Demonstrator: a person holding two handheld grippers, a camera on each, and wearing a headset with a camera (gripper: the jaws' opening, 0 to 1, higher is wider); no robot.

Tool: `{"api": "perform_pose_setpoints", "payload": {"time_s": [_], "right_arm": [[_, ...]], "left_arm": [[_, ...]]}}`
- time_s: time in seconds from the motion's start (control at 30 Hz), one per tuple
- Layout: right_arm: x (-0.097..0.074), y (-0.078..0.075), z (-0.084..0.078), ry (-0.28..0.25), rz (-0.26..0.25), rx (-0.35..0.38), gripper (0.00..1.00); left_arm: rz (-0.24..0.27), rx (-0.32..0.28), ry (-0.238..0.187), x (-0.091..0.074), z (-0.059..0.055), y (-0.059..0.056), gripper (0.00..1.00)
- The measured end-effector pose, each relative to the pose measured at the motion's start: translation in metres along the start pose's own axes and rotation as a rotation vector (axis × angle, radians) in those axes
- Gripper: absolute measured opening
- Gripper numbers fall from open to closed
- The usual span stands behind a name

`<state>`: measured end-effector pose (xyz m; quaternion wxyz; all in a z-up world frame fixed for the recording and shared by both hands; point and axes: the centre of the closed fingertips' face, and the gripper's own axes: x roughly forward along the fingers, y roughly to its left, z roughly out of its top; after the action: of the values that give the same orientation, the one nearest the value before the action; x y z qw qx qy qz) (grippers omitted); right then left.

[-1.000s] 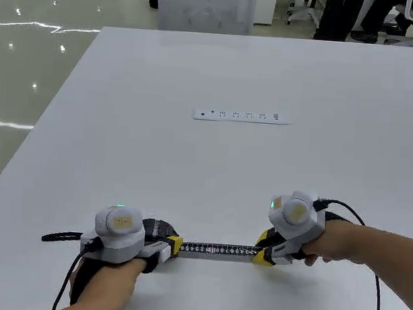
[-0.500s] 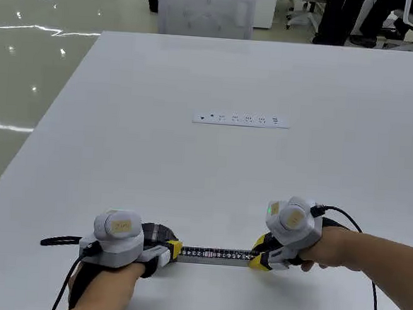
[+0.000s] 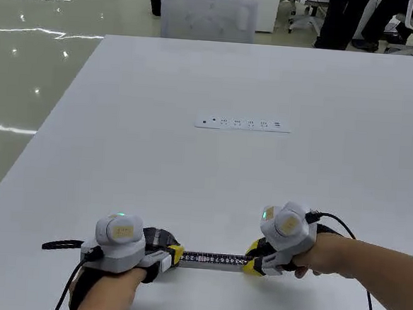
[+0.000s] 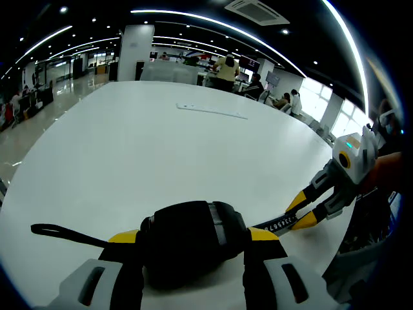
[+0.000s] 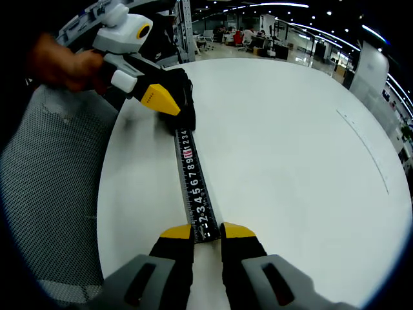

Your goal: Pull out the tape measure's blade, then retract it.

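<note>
A black tape measure lies near the table's front edge, with my left gripper shut on its body. In the left gripper view the case sits between the yellow-tipped jaws, and its black wrist strap trails to the left. A short length of blade runs right to my right gripper. In the right gripper view the right gripper is shut on the blade's end, and the numbered blade leads to the case.
A white power strip lies flat at the middle of the white table. A grey chair stands at the far edge. A mesh chair back is close behind the front edge. A cable trails from the right gripper.
My right gripper has moved a little left toward the left one, and the exposed blade is shorter. The left gripper has held the case in place.
</note>
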<state>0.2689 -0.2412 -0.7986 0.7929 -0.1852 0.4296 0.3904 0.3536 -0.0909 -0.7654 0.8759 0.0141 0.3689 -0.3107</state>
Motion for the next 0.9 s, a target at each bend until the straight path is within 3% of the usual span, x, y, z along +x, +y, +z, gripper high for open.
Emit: {"api": "perform_pose_setpoints", "payload": {"time_s": [0.9], "right_arm": [[0.008,0.003,0.013,-0.017,0.005,-0.004,0.14]], "left_arm": [[0.002,-0.001,0.001,0.001,-0.001,0.000,0.59]]}}
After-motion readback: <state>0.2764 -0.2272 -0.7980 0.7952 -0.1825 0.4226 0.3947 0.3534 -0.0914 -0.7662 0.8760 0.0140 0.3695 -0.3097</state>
